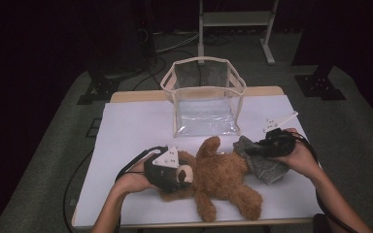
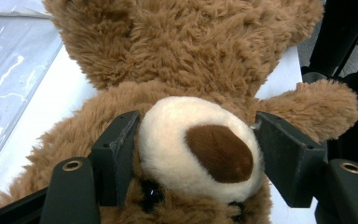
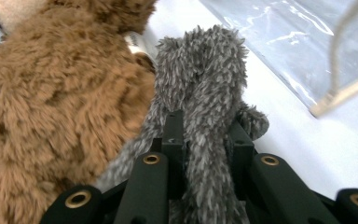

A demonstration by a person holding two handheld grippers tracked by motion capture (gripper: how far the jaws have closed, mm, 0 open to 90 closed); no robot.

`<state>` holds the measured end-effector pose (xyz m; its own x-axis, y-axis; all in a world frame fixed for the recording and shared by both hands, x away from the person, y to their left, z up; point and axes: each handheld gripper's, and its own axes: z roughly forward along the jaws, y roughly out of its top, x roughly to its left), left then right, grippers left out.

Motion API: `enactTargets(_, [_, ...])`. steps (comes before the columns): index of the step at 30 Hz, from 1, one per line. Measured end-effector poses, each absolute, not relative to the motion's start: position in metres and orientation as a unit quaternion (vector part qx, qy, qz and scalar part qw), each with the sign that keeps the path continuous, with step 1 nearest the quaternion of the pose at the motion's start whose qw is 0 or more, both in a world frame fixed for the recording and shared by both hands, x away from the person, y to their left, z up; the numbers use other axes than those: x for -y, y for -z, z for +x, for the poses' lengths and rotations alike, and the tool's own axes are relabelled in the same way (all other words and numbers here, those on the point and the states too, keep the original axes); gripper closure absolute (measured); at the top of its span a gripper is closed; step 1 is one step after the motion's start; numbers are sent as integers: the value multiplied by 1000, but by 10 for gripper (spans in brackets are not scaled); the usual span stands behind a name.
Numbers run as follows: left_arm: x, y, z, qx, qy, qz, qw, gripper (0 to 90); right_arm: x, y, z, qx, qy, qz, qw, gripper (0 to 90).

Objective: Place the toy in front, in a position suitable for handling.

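Observation:
A brown teddy bear lies on its back on the white table cover, head to the left. My left gripper is shut on its head: in the left gripper view the two jaws press on either side of the cream muzzle with its brown nose. A grey furry cloth lies against the bear's right side. My right gripper is shut on it, and in the right gripper view a fold of the grey cloth stands pinched between the jaws, beside the bear's brown fur.
A clear plastic bag with cream trim stands open-topped at the back middle of the table. Its clear wall is close to the right gripper. Cables and stand legs lie on the floor beyond the table.

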<state>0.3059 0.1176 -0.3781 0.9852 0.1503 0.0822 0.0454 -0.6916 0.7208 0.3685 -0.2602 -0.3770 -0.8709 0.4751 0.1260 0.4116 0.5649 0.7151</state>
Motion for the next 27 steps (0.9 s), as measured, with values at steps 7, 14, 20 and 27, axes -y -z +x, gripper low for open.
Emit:
enactTargets(7, [-117, 378, 305, -50, -67, 918, 389, 324, 246, 356, 364, -882, -414, 221, 44, 742])
enactTargets(14, [-120, 379, 304, -46, -64, 917, 392, 323, 225, 364, 374, -890, -400, 214, 41, 742])
enactTargets(20, [-119, 379, 305, -47, -64, 916, 394, 324, 257, 382, 374, -877, -405, 257, 28, 743])
enactTargets(27, [-117, 380, 309, -61, -71, 913, 397, 326, 275, 377, 356, -865, -429, 259, 31, 743])
